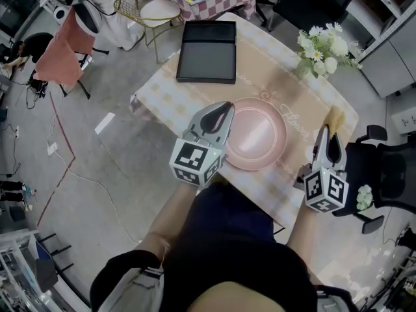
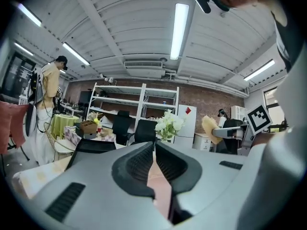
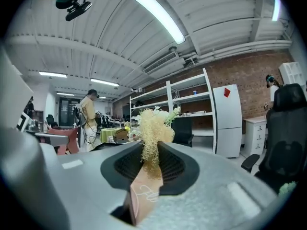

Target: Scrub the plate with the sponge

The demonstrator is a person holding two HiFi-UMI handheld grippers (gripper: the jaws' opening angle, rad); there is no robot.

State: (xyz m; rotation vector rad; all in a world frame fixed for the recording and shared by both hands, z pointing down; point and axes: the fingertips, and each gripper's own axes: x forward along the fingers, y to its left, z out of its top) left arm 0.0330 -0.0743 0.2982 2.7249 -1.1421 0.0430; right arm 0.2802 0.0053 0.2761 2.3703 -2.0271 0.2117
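A round pink plate [image 1: 257,133] lies flat in the middle of the small table [image 1: 169,83]. My left gripper [image 1: 225,108] hovers over the plate's left rim with its jaws shut. In the left gripper view [image 2: 154,147] only the pink of the plate shows in the gap below the tips. My right gripper [image 1: 328,137] is off the plate's right side near the table's right edge, shut on a pale yellow fibrous sponge [image 1: 335,116]. The right gripper view [image 3: 152,152] shows the sponge [image 3: 153,126] sticking out past the tips.
A black rectangular tray [image 1: 208,52] sits at the table's far end. A bunch of white flowers [image 1: 322,47] stands at the far right corner. A black office chair [image 1: 383,168] is close on the right, with a round stool [image 1: 159,10] beyond the table.
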